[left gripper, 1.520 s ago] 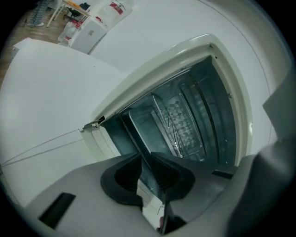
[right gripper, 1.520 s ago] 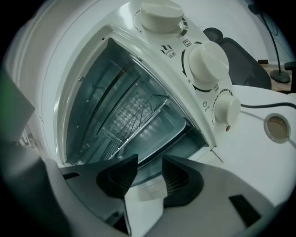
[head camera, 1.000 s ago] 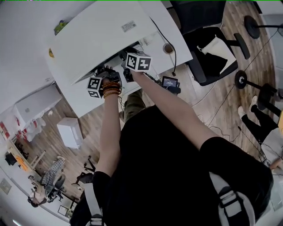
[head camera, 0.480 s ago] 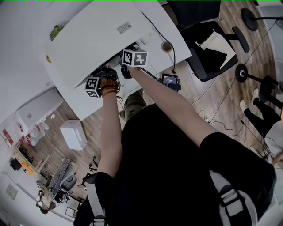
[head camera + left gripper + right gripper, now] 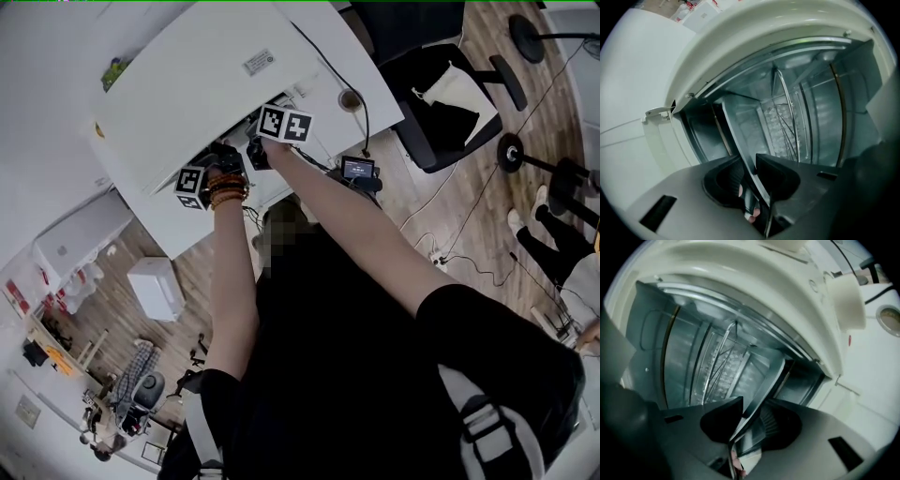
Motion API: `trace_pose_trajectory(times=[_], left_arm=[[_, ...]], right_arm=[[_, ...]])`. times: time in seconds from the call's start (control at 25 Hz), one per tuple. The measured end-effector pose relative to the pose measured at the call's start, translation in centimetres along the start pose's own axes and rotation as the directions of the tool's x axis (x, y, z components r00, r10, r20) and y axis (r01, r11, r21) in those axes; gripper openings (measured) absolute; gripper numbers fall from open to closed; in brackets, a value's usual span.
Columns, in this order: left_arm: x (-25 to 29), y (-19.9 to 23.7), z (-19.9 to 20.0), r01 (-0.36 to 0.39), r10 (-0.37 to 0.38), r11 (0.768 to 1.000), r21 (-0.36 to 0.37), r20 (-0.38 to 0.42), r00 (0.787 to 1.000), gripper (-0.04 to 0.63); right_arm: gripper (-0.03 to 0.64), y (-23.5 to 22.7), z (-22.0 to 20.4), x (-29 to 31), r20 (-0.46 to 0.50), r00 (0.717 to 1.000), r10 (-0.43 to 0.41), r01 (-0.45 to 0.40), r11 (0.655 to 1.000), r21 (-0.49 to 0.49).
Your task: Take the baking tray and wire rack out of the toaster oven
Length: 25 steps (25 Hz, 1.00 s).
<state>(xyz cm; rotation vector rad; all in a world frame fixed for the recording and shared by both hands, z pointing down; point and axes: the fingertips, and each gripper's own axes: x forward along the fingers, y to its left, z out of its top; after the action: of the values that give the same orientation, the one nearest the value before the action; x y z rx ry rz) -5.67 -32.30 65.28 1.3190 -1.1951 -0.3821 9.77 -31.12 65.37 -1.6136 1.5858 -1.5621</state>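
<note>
- The toaster oven [image 5: 187,89] stands on the white worktop [image 5: 183,230], and the person reaches both arms into its open front.
- The left gripper [image 5: 753,165] has the thin metal rim of the baking tray [image 5: 739,135] between its jaws. The jaws have just been closing and now pinch that edge near the tray's left end.
- The right gripper [image 5: 747,420] mirrors this at the tray's right end. Its jaws have also just been closing, and the tray's rim runs straight through the gap with the pads against it.
- A grip at each end is likely chosen so the wide, shallow tray stays level and slides out without twisting or jamming on the oven walls.
- The baking tray is inside the cavity, with only its front edge at the mouth where the jaws can reach it.
- The wire rack [image 5: 787,124] shows deeper in, its thin rods crossing a patterned metal surface. I cannot tell whether it rests on the tray or on its own rails.
- Neither piece is out yet, so the next step appears to be an even pull toward the person.
</note>
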Motion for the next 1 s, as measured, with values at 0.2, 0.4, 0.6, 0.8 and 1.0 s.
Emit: trace_pose_trajectory(times=[0.2,0.4,0.6,0.8,1.0], left_arm=[[-0.1,0.2,0.0,0.003,-0.002,1.0,0.007,-0.029,1.0,0.095],[-0.5,0.4,-0.3,-0.008,0.009,1.0,0.017,-0.036,0.999,0.094],[-1.0,0.8,-0.8,-0.013,0.014,1.0,0.023,-0.039,0.999,0.094],[-1.6,1.1,-0.8,-0.021,0.022,1.0,0.023,-0.036,0.999,0.094],[-2.2,1.2,-1.1,-0.024,0.025,0.999,0.023,-0.032,0.999,0.094]], right_arm=[[0.109,-0.1,0.0,-0.1,0.017,0.999,0.033,-0.035,0.996,0.085],[0.106,-0.2,-0.3,-0.5,0.009,0.999,0.04,-0.041,0.995,0.092],[0.104,-0.6,-0.6,-1.1,0.001,0.999,0.048,-0.048,0.994,0.094],[0.103,-0.6,-1.1,-1.4,-0.007,0.999,0.051,-0.05,0.994,0.098],[0.103,-0.7,-1.4,-2.0,-0.018,0.998,0.056,-0.054,0.994,0.097]])
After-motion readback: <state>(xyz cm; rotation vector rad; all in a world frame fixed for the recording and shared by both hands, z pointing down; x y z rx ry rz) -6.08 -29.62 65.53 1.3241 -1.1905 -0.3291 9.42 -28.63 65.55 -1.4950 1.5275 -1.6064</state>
